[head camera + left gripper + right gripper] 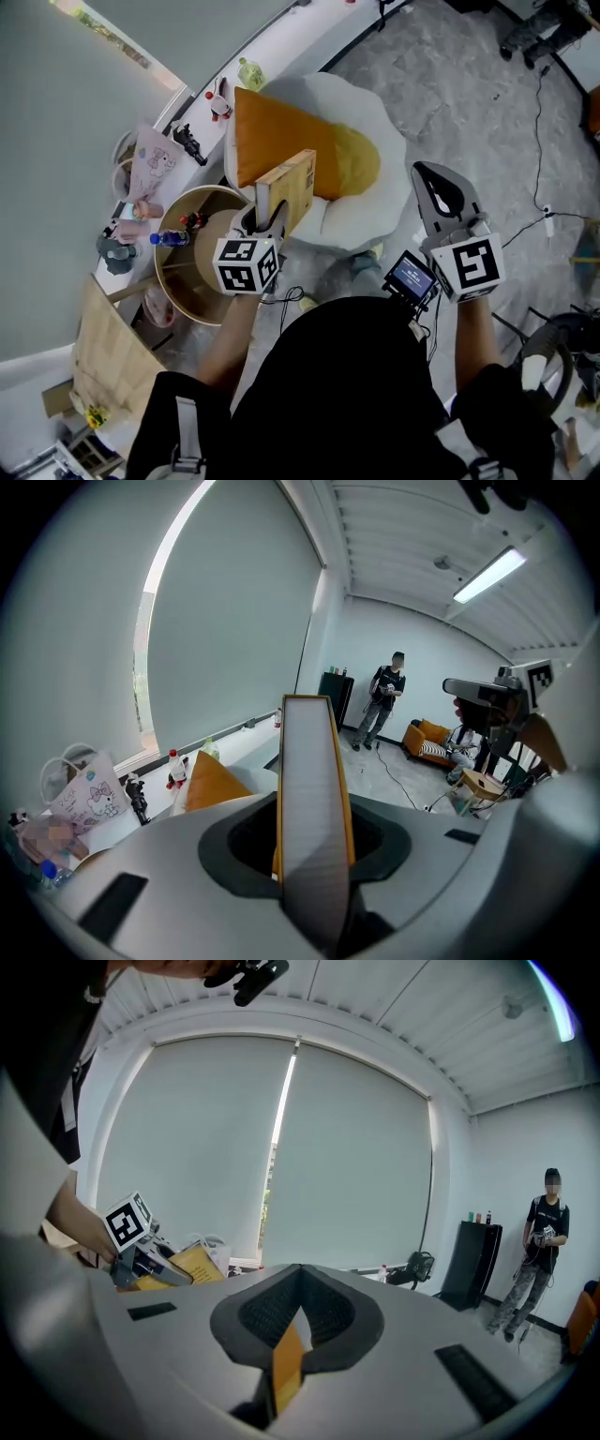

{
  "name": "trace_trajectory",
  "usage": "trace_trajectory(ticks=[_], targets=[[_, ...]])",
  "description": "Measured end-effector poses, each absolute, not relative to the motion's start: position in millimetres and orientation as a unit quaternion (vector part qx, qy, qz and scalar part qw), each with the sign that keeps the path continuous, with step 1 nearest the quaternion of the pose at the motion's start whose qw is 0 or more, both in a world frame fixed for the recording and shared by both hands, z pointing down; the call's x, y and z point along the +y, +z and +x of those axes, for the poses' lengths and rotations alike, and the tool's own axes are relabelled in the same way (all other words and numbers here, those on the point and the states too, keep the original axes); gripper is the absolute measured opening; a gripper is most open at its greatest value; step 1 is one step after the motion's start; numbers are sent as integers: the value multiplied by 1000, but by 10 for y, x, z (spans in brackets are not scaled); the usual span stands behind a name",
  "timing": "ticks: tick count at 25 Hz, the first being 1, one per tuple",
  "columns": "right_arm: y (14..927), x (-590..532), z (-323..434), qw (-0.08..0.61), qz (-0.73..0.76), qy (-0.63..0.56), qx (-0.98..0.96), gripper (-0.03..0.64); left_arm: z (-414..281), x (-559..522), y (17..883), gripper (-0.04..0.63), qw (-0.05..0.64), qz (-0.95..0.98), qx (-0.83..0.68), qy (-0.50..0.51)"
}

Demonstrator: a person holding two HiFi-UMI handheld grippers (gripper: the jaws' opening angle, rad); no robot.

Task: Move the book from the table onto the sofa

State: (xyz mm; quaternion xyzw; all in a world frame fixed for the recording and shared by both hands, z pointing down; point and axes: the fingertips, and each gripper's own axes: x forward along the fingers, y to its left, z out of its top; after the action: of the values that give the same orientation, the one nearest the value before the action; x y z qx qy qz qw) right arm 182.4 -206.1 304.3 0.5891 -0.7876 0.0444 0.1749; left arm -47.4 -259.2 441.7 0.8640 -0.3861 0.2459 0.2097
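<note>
Gripping book [295, 187] upright, left tool [269, 214] hides its lower edge; right tool [427, 178] closed, orange strip [286, 1372] btwn jaws unclear.

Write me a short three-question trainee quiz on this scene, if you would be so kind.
1. True or false: the book already lies on the sofa.
2. What grips the book? A: the left gripper. B: a bare hand. C: nothing.
3. What colour is the cushion on the sofa?
Key: 1 false, it is held upright; 2 A; 3 orange.
</note>
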Motion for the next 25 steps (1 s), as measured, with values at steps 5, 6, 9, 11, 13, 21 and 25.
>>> trace_trajectory(ticks=[5, 6, 9, 11, 13, 21, 25], targets=[[3075, -2354, 2091, 175, 578, 55, -795, 11, -195, -2833, 4420, 152, 214, 859, -392, 253], [3054, -2416, 2144, 169, 579, 54, -796, 11, -132, -2871, 4426, 152, 214, 858, -392, 254], [3017, -2616, 2302, 147, 582, 56, -798, 10, 63, -3016, 4455, 152, 215, 856, -390, 262], [3014, -2740, 2392, 131, 582, 50, -801, 11, 175, -3095, 4488, 152, 216, 855, -388, 267], [3005, -2847, 2506, 118, 579, 36, -806, 11, 297, -3149, 4522, 152, 219, 853, -388, 273], [3122, -2988, 3104, 104, 584, 78, -801, 11, 916, -3299, 4641, 152, 227, 850, -379, 288], [3260, -3017, 3328, 111, 586, 87, -798, 10, 1116, -3347, 4743, 152, 235, 848, -373, 296]])
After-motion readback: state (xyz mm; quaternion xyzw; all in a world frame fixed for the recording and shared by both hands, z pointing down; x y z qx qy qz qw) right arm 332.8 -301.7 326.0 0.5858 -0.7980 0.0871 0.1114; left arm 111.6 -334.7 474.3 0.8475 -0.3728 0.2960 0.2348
